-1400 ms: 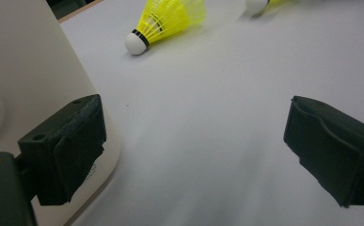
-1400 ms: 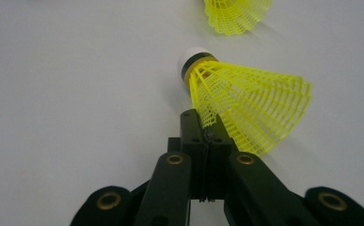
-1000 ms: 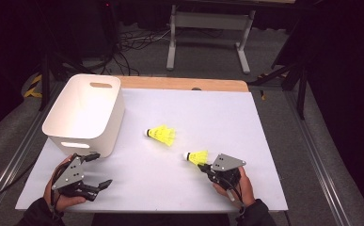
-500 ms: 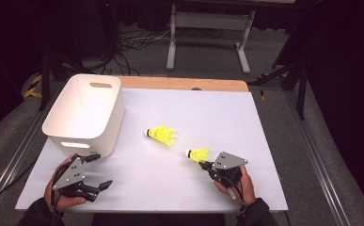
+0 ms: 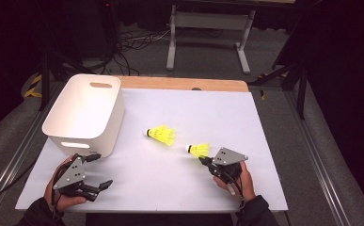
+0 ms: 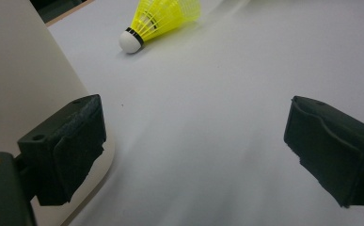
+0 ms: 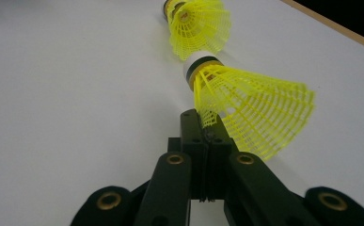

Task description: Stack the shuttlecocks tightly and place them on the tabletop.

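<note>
Right gripper [image 5: 207, 160] near the front right of the tabletop [image 5: 264, 141], jaws pinched together on a thin edge of the yellow skirt of the held shuttlecock [image 7: 245, 113], cork end pointing away toward the table's middle. Just past it, toward the centre, the second shuttlecock [image 5: 161, 135] lying on its side, close to the held one but seemingly apart. Left gripper [image 5: 102, 181] at the front left corner, jaws spread wide with nothing between them, hovering low beside the front wall of the white bin [image 5: 83, 110] that occupies the left rear of the tabletop. Likely aim: carrying the shuttlecocks across to the bin. Main risk: a grip on only a sliver of flexible mesh, liable to slip or bend so that the shuttlecock swings, twists or drops on the way. Also possible: brushing the second shuttlecock when lifting, given how near its skirt sits, and sending it rolling toward the table edge. Further hazard at the bin: clipping its tall rim with the dangling cork if carried too low.
</note>
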### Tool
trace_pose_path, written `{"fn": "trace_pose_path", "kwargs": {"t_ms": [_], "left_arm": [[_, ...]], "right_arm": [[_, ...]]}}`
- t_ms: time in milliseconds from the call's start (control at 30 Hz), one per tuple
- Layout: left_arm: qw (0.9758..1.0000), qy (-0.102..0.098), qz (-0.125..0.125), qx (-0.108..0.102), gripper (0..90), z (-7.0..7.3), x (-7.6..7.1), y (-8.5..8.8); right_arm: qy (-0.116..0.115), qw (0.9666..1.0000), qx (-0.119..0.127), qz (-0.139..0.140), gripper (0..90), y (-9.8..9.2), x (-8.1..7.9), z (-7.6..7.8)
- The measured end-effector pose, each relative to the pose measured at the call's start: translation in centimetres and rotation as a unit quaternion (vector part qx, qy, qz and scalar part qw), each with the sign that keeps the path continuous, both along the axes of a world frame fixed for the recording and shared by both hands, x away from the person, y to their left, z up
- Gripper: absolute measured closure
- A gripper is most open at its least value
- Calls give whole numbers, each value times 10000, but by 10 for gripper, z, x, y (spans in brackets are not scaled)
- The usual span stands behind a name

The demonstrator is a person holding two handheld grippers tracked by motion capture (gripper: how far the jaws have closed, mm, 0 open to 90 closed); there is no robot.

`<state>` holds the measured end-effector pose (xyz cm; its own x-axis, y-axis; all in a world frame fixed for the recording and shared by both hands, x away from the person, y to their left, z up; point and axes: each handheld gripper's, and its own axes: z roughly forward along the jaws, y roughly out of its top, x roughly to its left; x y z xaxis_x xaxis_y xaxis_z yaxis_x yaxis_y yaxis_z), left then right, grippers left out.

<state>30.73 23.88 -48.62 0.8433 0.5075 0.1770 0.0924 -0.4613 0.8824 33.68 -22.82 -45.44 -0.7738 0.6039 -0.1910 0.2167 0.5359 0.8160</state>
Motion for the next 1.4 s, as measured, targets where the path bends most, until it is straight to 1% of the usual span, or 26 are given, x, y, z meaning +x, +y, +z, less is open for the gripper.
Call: {"fn": "trace_pose_path", "kwargs": {"t_ms": [233, 300, 467, 833, 1033, 1167, 1233, 1400], "left_arm": [[10000, -3, 24, 15, 67, 0, 0, 1], [10000, 8, 38, -18, 67, 0, -1, 2], [10000, 15, 54, -20, 67, 0, -1, 3], [10000, 12, 48, -17, 67, 0, -1, 3], [10000, 1, 43, -7, 67, 0, -1, 3], [10000, 1, 46, 10, 67, 0, -2, 3], [10000, 13, 48, -3, 67, 0, -2, 3], [10000, 9, 46, 15, 67, 0, -2, 3]], "right_arm": [[-31, 10000, 60, -22, 899, 2, 8, 3], [-39, 10000, 56, -19, 899, 3, 10, 3], [-49, 10000, 83, -22, 898, 6, 19, 5], [-128, 9999, 37, 13, 898, 16, 31, 8], [-150, 9999, 1, 64, 898, 22, 35, 8], [-136, 9999, -17, 101, 898, 25, 37, 8], [-90, 9999, -18, 126, 898, 27, 38, 7], [-61, 9998, -96, 174, 897, 34, 40, 4]]}}
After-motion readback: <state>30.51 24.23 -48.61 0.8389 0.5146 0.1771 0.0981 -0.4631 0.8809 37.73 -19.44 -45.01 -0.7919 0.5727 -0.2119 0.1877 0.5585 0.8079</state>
